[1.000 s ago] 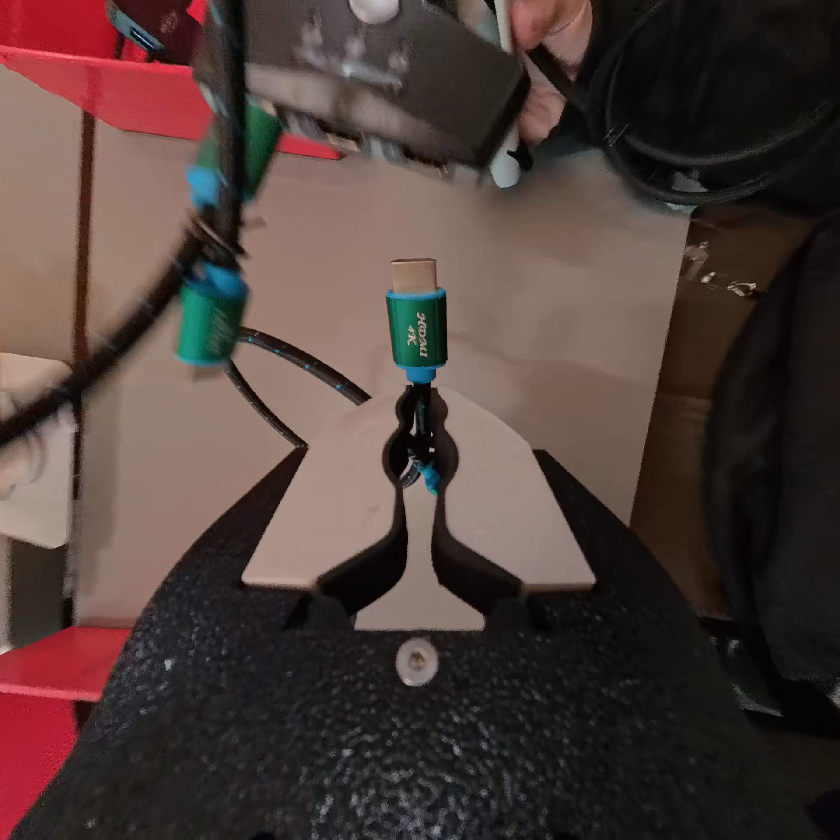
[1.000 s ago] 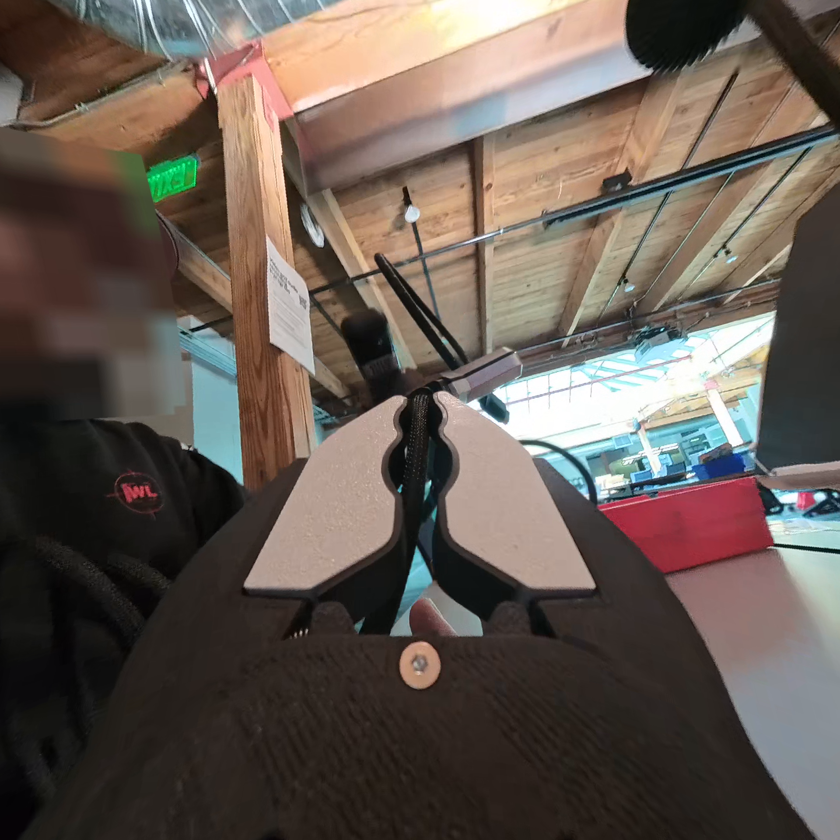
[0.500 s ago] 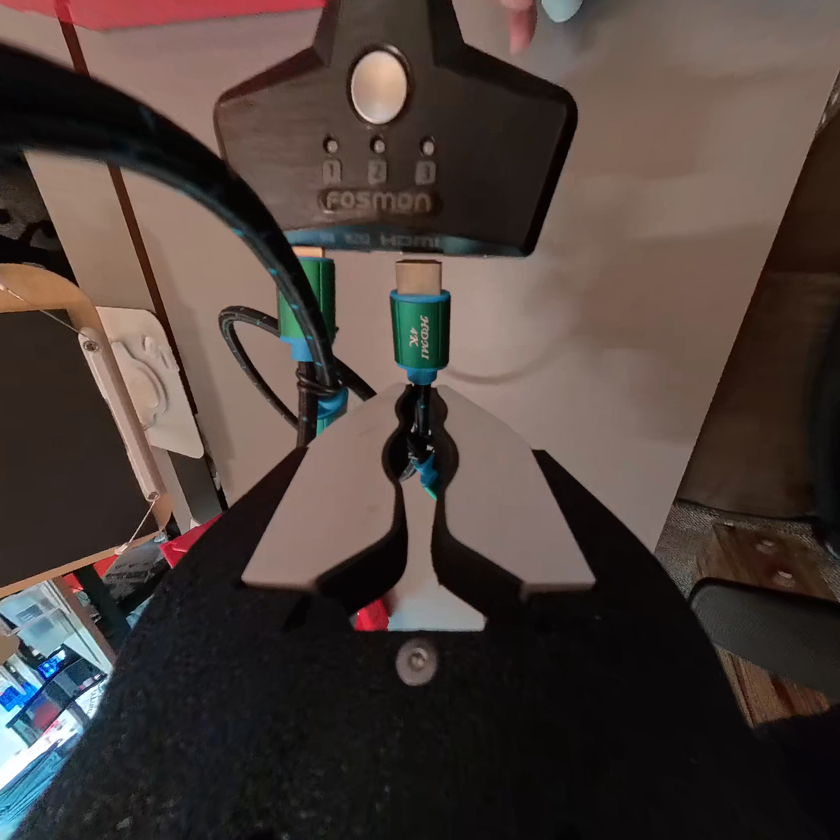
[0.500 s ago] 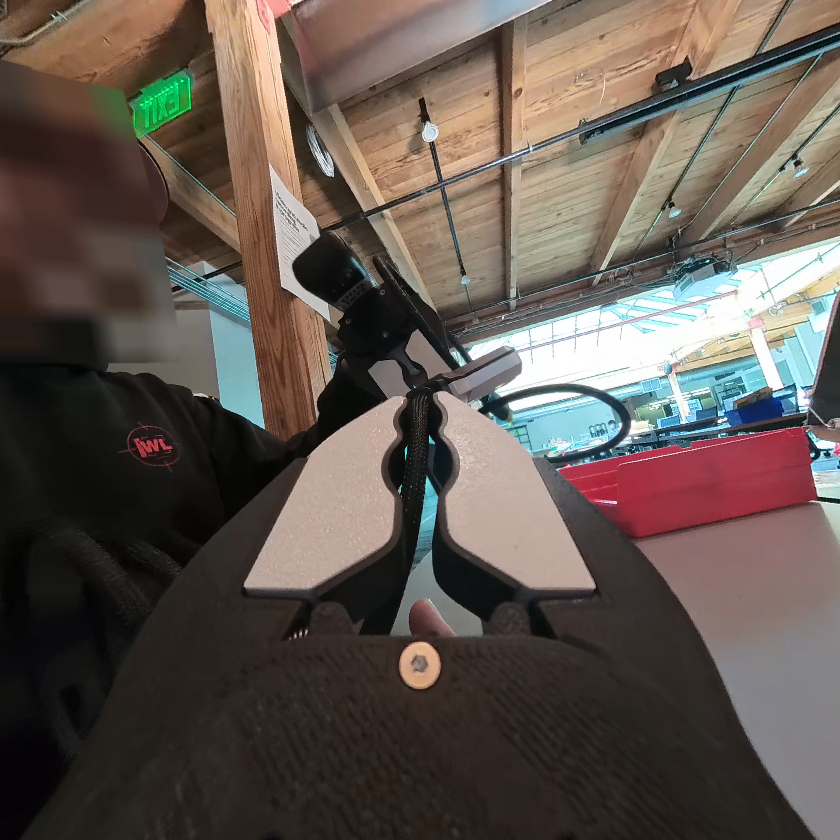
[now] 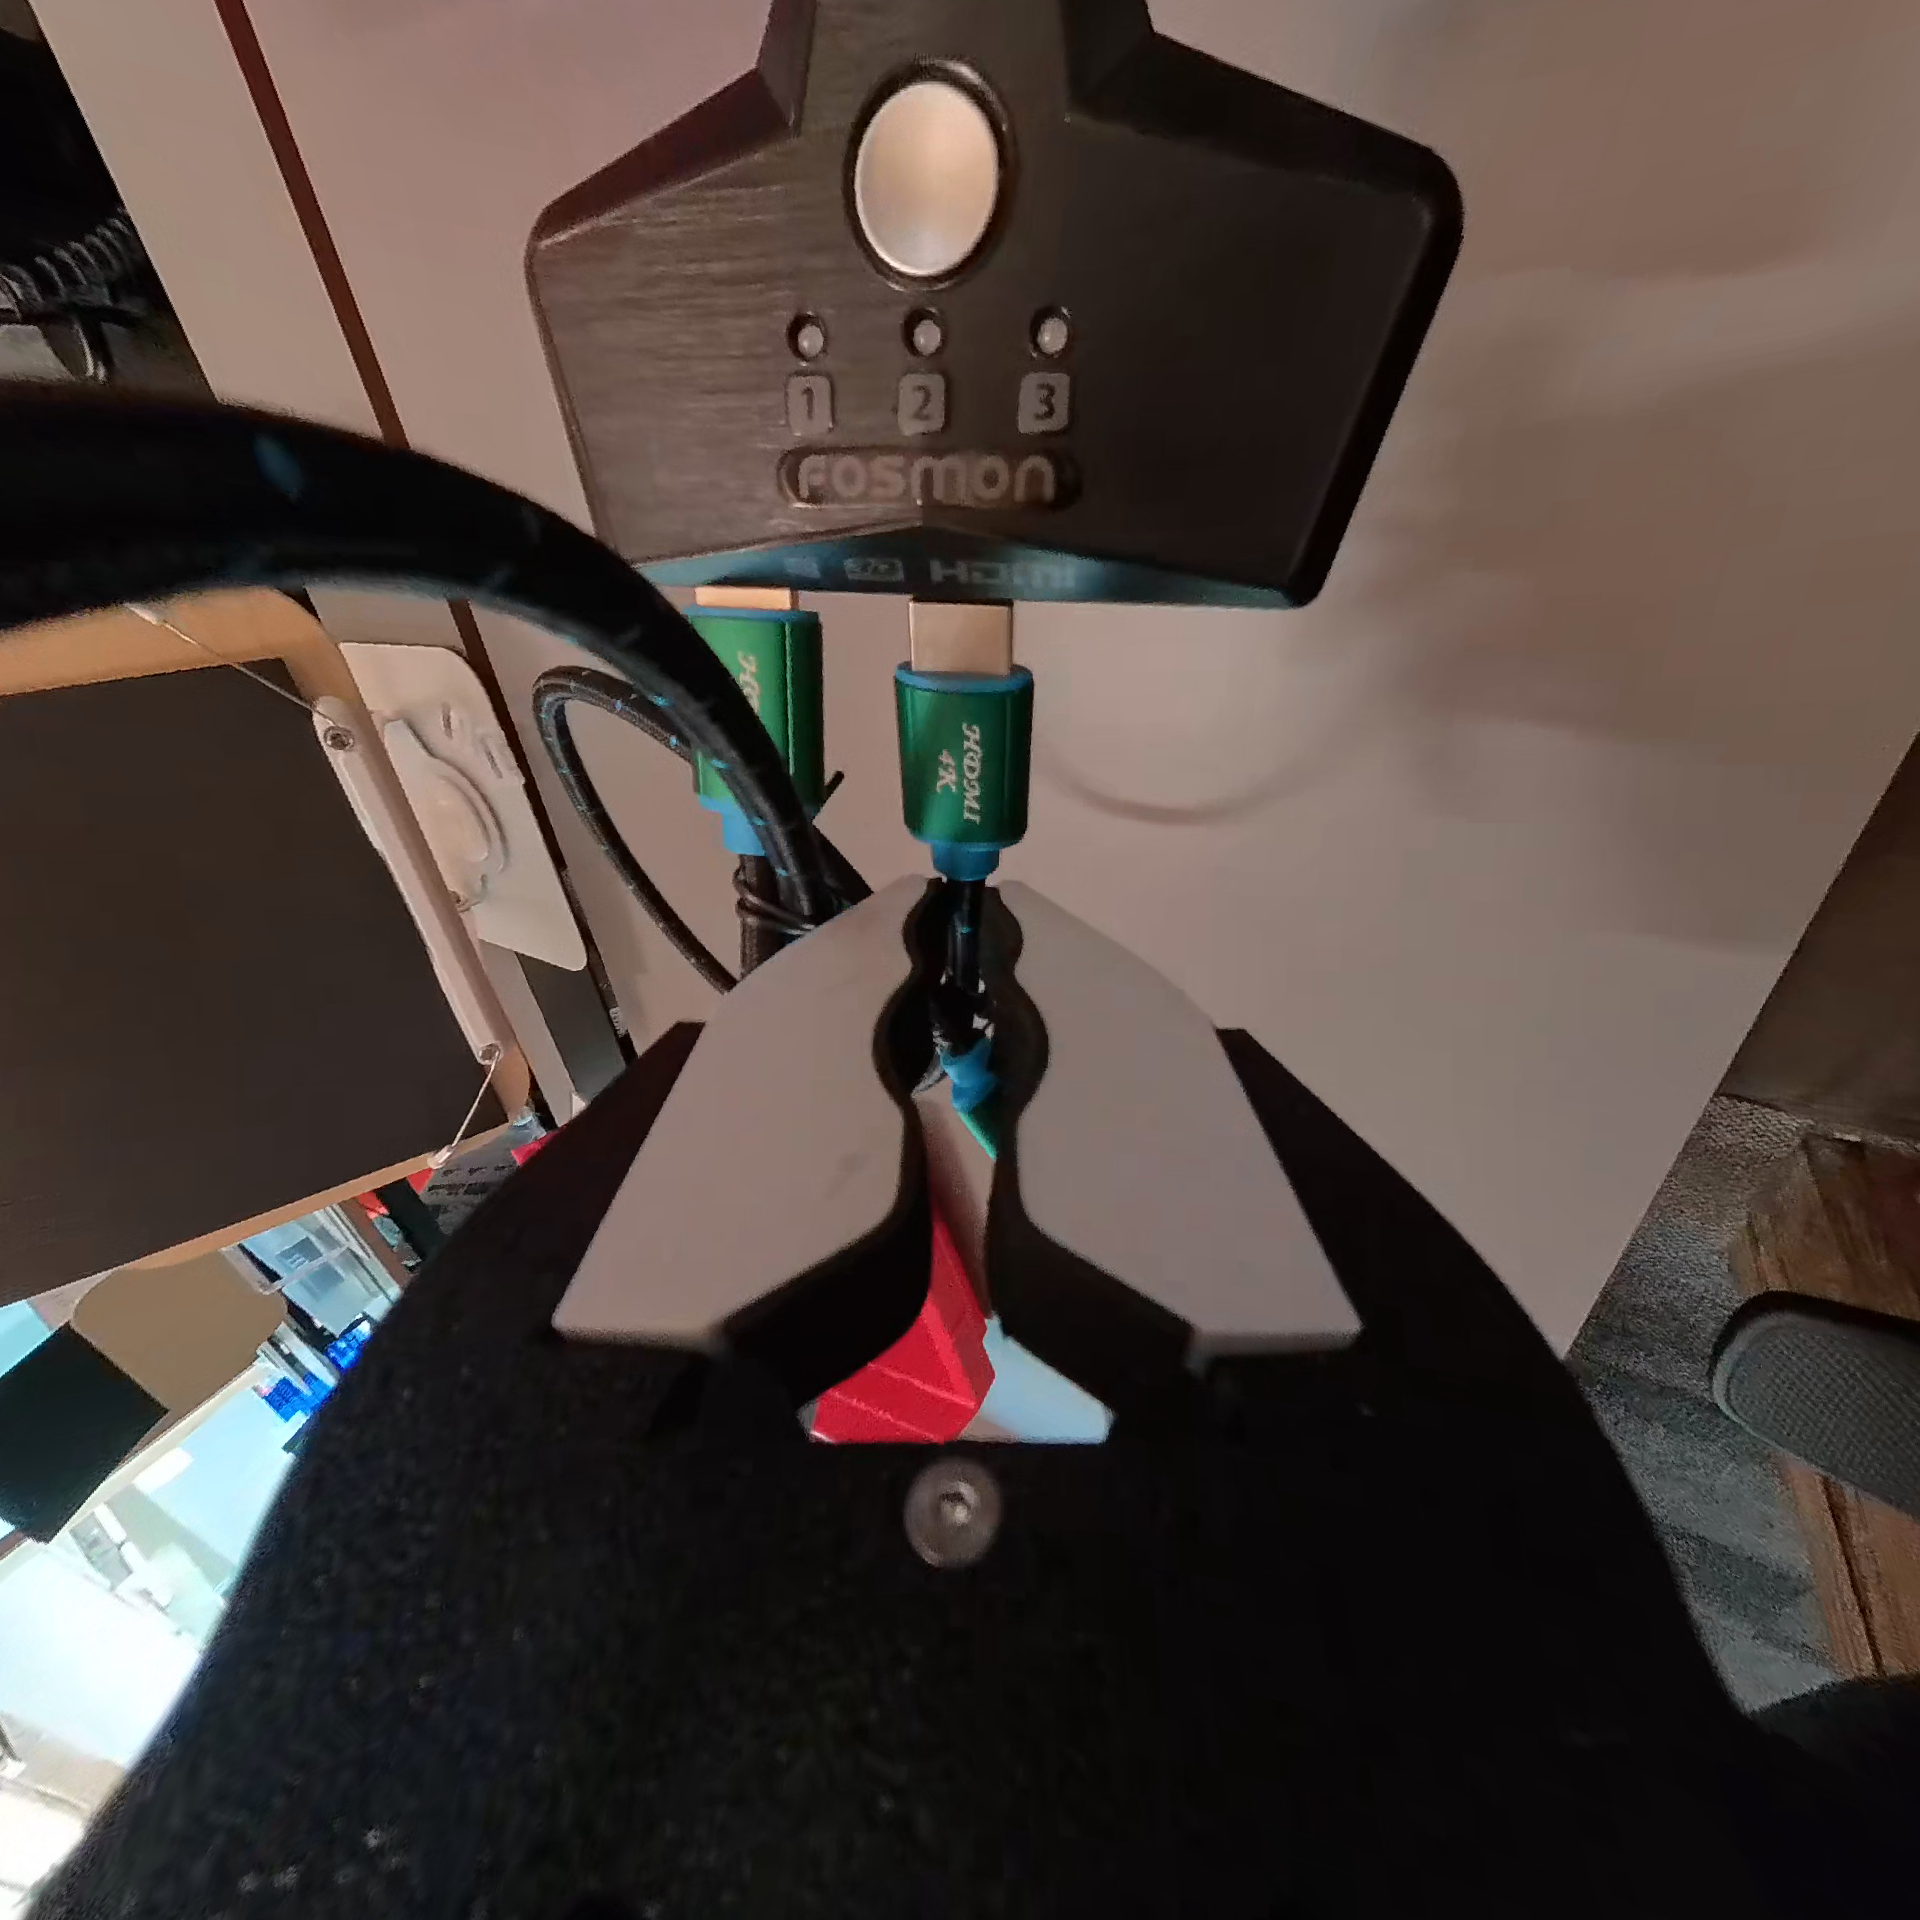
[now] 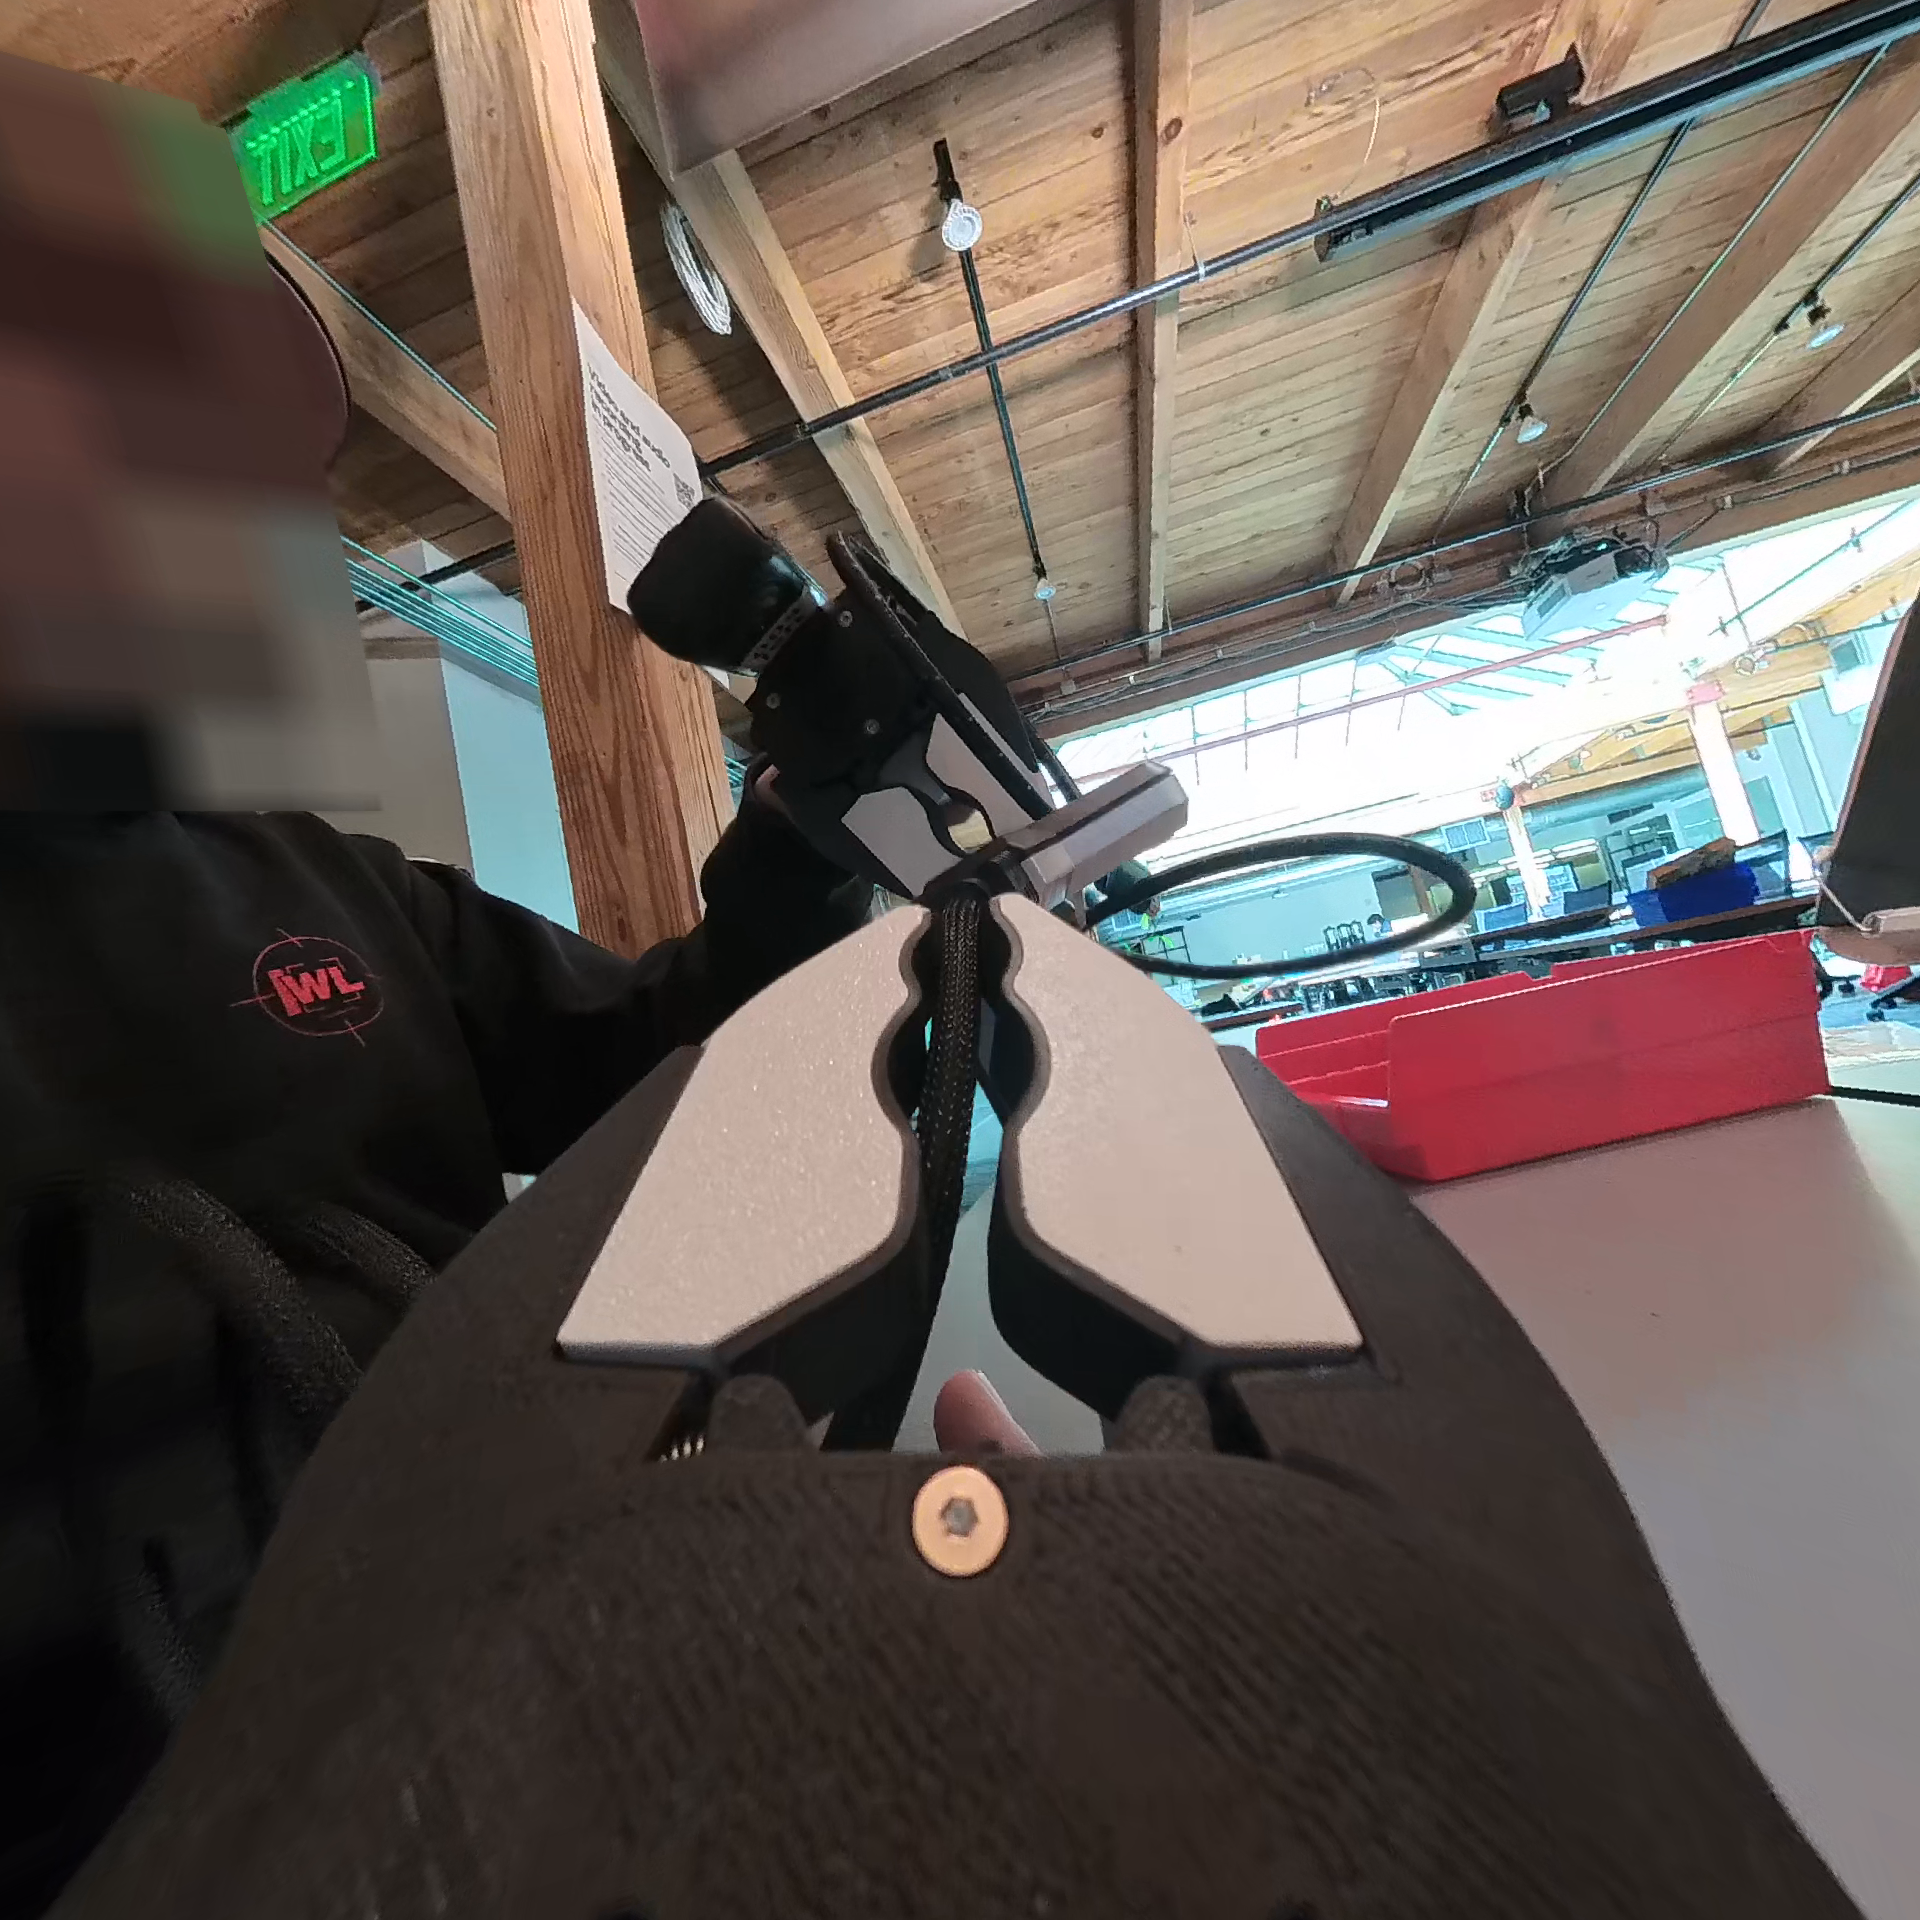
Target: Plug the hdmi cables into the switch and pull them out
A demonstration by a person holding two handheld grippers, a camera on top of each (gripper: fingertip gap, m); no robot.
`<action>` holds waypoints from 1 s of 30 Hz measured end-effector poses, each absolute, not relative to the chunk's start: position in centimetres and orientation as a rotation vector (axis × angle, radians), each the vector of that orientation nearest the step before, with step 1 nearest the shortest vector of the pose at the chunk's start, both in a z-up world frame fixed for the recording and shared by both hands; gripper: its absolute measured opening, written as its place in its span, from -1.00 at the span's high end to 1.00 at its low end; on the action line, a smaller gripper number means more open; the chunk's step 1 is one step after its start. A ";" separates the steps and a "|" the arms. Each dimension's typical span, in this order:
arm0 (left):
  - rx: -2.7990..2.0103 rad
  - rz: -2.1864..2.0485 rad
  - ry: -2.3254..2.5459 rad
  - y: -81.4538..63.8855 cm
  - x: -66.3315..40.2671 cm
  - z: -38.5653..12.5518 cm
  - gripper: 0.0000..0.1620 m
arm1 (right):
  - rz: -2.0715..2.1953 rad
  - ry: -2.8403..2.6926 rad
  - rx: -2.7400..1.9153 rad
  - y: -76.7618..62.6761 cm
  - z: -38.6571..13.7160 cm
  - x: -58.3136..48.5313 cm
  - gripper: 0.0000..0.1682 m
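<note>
The black HDMI switch (image 5: pixel 987 312) hangs at the top of the left wrist view, ports facing me. My left gripper (image 5: pixel 961 894) is shut on a braided cable just behind its green plug (image 5: pixel 964 748). The plug's metal tip (image 5: pixel 958 634) meets the switch's middle port. A second green plug (image 5: pixel 758 707) sits in the left port. My right gripper (image 6: pixel 956 909) is shut on the switch's black braided cable (image 6: pixel 954 1018). The switch (image 6: pixel 1091 831) shows edge-on just beyond its tips, with the left gripper (image 6: pixel 831 675) behind it.
A thick black cable (image 5: pixel 416 540) arcs across the left side, and a cable loop (image 6: pixel 1299 904) hangs right of the switch. A red bin (image 6: pixel 1558 1049) stands on the white table (image 6: pixel 1662 1351). A person in a black hoodie (image 6: pixel 312 1039) and a wooden post (image 6: pixel 561 468) are on the left.
The switch swung from tilted at the top edge to square in front of the left gripper. The held plug's tip closed the gap to the middle port. Both grippers stayed shut.
</note>
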State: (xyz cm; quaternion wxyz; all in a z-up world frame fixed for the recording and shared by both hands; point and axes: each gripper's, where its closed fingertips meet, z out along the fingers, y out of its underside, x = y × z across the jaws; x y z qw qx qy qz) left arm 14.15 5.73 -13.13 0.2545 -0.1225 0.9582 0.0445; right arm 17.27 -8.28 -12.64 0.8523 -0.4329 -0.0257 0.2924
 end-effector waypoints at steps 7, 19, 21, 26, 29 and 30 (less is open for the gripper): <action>-0.331 0.129 2.619 5.9 13.9 -13.1 0.94 | 0.591 -0.052 -0.942 -7.9 -13.0 17.3 0.91; -0.309 0.294 2.535 6.8 15.0 -13.6 0.93 | 0.595 -0.052 -0.984 -7.3 -13.4 17.0 0.91; -0.278 0.301 2.534 6.7 15.1 -13.7 0.94 | 0.599 -0.047 -0.980 -7.4 -13.4 17.1 0.91; -0.164 0.410 2.480 7.1 15.6 -13.4 0.93 | 0.591 -0.035 -1.005 -7.0 -13.7 17.2 0.91; -0.063 0.472 2.448 7.3 15.9 -13.1 0.93 | 0.565 -0.023 -1.030 -6.8 -14.0 17.4 0.91; -0.051 0.476 2.429 7.3 16.2 -13.0 0.93 | 0.555 -0.019 -1.041 -6.7 -14.1 17.5 0.91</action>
